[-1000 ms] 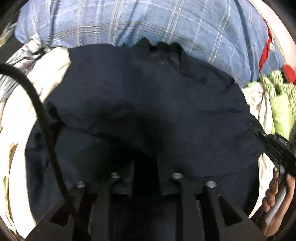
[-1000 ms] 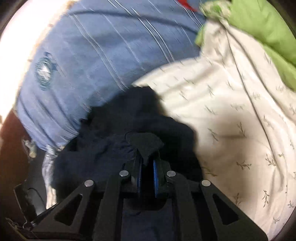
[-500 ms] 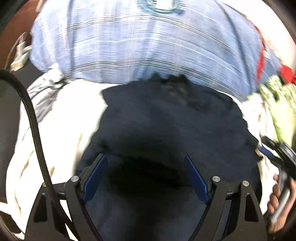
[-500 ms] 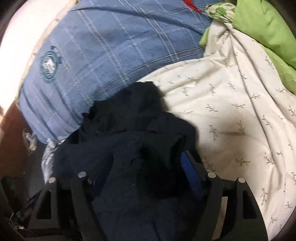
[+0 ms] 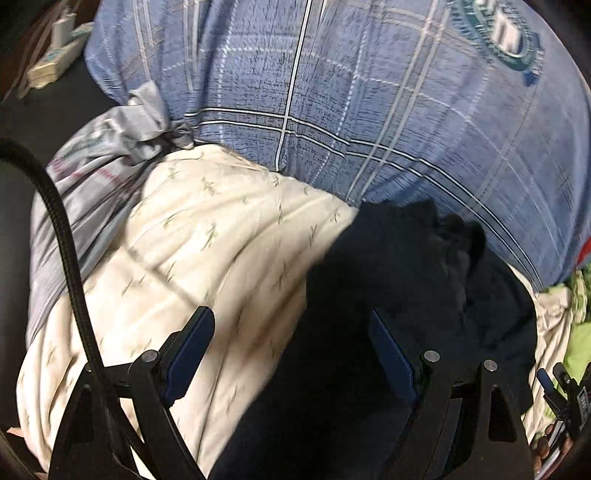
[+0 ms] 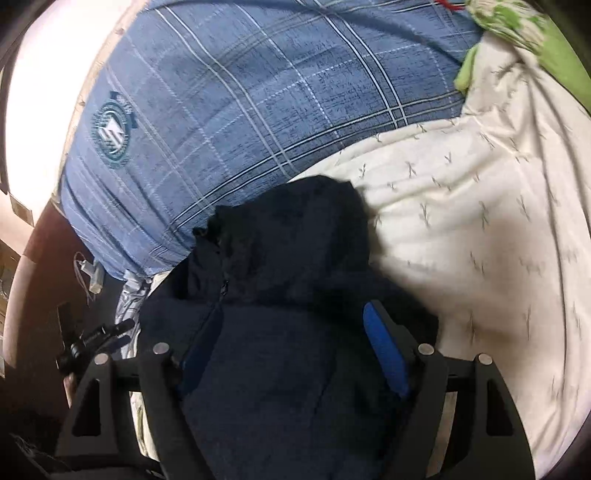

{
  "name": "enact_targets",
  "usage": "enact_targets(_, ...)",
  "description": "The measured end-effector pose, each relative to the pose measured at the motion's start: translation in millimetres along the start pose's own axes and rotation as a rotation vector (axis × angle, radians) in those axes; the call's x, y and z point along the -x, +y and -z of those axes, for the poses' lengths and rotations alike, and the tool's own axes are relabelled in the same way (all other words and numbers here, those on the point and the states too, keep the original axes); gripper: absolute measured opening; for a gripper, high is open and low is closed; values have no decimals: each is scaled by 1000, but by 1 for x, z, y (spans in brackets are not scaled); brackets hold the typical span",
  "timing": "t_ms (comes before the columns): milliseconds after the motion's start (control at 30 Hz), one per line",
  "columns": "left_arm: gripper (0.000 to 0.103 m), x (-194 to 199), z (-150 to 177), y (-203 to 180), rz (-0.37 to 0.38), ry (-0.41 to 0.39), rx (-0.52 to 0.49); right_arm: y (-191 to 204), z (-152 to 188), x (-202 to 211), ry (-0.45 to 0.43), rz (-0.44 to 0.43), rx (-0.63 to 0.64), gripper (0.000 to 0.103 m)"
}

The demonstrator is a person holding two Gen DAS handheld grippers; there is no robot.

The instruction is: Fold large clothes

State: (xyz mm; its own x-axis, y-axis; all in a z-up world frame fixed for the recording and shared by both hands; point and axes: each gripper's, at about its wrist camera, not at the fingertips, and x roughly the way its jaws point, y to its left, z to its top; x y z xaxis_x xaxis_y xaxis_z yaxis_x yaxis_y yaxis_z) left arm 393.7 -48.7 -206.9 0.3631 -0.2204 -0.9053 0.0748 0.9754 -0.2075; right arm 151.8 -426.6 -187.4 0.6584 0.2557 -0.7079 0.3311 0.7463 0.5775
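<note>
A dark navy garment (image 5: 406, 295) with a zip lies folded in a heap on the cream leaf-print sheet (image 5: 207, 240). My left gripper (image 5: 290, 325) stands open over the garment's left edge, half above bare sheet, holding nothing. In the right wrist view the same garment (image 6: 280, 266) lies under my right gripper (image 6: 284, 336). Its jaws are opening, and the blue pads stand clear of the cloth on either side. The right gripper (image 5: 565, 391) and the hand holding it show at the left wrist view's lower right edge. The left gripper (image 6: 96, 339) shows at the right wrist view's left edge.
A big blue plaid cushion (image 5: 369, 110) with a round crest lies just beyond the garment. A grey plaid cloth (image 5: 110, 147) bunches at the left, green fabric (image 6: 535, 33) at the far right. A white power strip (image 5: 55, 55) lies on the dark surface, and a black cable (image 5: 74, 277) crosses the left.
Both grippers were shut on the navy garment and have let go and opened wide. The left gripper has swung left toward the bare sheet. The right has drawn back a little.
</note>
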Motion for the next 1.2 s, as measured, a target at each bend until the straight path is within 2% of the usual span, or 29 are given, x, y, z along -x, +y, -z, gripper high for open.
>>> enact_targets(133,83,-31,-23,-2,9,29,20,-6,-36,-33,44,30,-14,78)
enact_targets(233,76,-53,-32,-8,-13,58,-5,-12,-58,-57,66,63,-17,78)
enact_targets(300,63,-65,-34,-11,-30,81,-19,-15,-70,-78,92,108,-11,78)
enact_targets(333,49,-71,-34,-11,-28,96,-22,-17,-74,-88,102,118,-15,78)
enact_targets(400,35,-80,-37,-13,-14,125,-27,-18,-79,-103,113,131,-8,78)
enact_targets(433,26,-80,-39,-13,-21,118,-27,-15,-81,-106,106,147,4,72)
enact_targets(467,11,-79,-41,-15,-32,102,-39,-12,-81,-107,98,165,11,56)
enact_targets(500,8,-77,-42,-19,-46,86,-65,-11,-82,-107,102,179,9,45)
enact_targets(533,1,-75,-42,-21,-51,77,-84,-11,-82,-107,111,187,0,26)
enact_targets(567,0,-71,-44,-21,-56,64,-90,-12,-82,-106,113,175,-9,11)
enact_targets(633,0,-54,-50,-22,-25,15,-108,-10,-81,-96,89,156,-9,6)
enact_targets(733,0,-23,-63,-23,5,-65,-121,1,-83,-73,27,142,31,4)
enact_targets(833,0,-7,-75,-26,-11,-108,-141,14,-90,-58,-25,129,64,3)
enact_targets(900,0,2,-83,-31,-42,-165,-161,15,-97,-53,-43,136,74,3)
enact_targets(967,0,5,-91,-26,0,-159,-126,12,-100,-53,-44,126,61,3)
enact_targets(1000,0,2,-92,-24,47,-128,-116,8,-100,-57,-26,121,56,3)
enact_targets(1033,6,-4,-90,-25,62,-92,-131,3,-101,-63,-6,131,60,3)
enact_targets(1067,33,-13,-89,-26,41,-64,-141,-4,-98,-69,16,150,61,8)
enact_targets(1100,55,-20,-86,-27,27,-33,-145,-10,-96,-76,42,156,52,15)
enact_targets(1133,85,-29,-82,-28,25,-5,-159,-17,-95,-80,60,142,36,32)
enact_targets(1167,87,-35,-78,-31,20,-17,-175,-23,-93,-80,55,128,20,49)
enact_targets(1200,87,-40,-76,-33,-5,-21,-189,-24,-92,-77,43,125,19,55)
